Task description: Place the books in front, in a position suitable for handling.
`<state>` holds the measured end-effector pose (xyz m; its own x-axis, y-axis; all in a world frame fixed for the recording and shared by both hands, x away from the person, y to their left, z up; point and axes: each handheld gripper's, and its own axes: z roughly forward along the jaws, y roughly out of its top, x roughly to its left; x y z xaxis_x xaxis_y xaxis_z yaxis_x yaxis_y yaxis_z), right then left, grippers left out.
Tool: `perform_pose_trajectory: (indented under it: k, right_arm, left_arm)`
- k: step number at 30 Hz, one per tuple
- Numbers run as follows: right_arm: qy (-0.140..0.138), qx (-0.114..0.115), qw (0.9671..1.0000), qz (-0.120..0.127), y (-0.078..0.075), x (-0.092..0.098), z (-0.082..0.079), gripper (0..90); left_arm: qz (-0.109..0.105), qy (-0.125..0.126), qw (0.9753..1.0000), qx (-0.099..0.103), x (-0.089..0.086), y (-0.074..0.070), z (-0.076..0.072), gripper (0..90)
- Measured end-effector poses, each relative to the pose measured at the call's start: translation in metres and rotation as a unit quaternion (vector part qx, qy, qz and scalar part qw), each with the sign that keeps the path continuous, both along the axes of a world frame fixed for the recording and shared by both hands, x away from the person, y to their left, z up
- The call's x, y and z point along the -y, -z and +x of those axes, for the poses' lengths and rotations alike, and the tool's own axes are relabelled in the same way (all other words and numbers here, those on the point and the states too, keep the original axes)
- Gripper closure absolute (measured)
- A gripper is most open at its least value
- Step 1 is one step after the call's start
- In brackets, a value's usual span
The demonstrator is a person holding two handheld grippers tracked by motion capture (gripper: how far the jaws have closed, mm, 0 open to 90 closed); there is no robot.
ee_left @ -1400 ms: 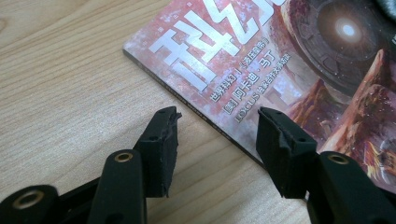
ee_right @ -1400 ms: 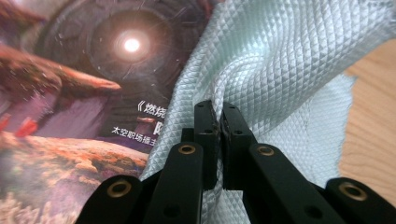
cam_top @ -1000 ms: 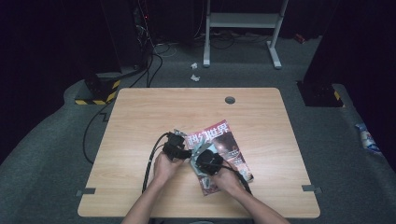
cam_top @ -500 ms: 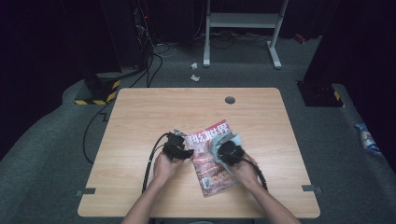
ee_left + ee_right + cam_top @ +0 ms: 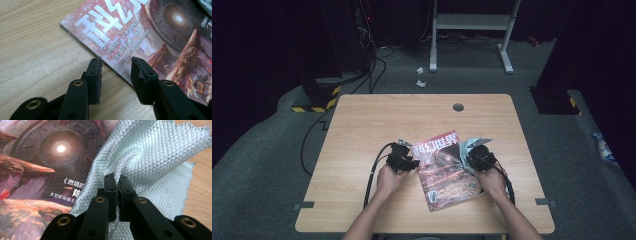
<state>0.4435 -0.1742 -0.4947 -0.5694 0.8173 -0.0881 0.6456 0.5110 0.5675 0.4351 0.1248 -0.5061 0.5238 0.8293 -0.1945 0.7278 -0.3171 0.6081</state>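
Note:
A red and brown magazine (image 5: 446, 170) lies tilted on the wooden table (image 5: 372, 120). My left gripper (image 5: 408, 162) sits at its left edge, open, with its jaws straddling the spine (image 5: 115, 68). A pale blue-green quilted cloth (image 5: 155, 162) lies bunched over the magazine's right edge (image 5: 472, 145). My right gripper (image 5: 117, 178) is shut on a fold of that cloth, and stands at the magazine's right side (image 5: 479, 159). In the right gripper view the cover's glowing round emblem (image 5: 61, 148) shows beside the cloth.
A round cable hole (image 5: 458, 107) sits near the table's far edge. Black cables (image 5: 374, 172) trail from the left gripper toward the front. Beyond the table stand a white frame (image 5: 472, 22) and a yellow-striped base (image 5: 314, 102).
My right gripper has slid rightward across the magazine, from its middle to its right edge, dragging the cloth with it. The left gripper has stayed at the left edge.

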Motion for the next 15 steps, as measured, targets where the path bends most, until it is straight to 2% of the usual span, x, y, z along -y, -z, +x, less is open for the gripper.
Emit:
perform_pose_trajectory:
  k: [2,11,13,15]
  right_arm:
    - [-0.001,-0.004,1.0,0.007,0.001,0.003,-0.003,87.1]
    - [-0.024,-0.001,0.9997,-0.009,0.002,0.009,-0.032,87.4]
    - [-0.031,-0.003,0.9994,-0.017,0.0,0.01,-0.038,87.4]
    - [-0.029,0.003,0.9995,-0.013,-0.003,0.011,-0.039,87.4]
  left_arm:
    - [-0.004,0.002,1.0,-0.002,0.001,0.0,-0.004,62.8]
    - [0.007,0.031,0.9995,-0.005,0.012,-0.003,-0.029,69.9]
    - [0.014,0.046,0.9988,-0.012,0.014,-0.004,-0.035,68.3]
    - [0.015,0.045,0.9988,-0.012,0.014,-0.004,-0.035,61.3]
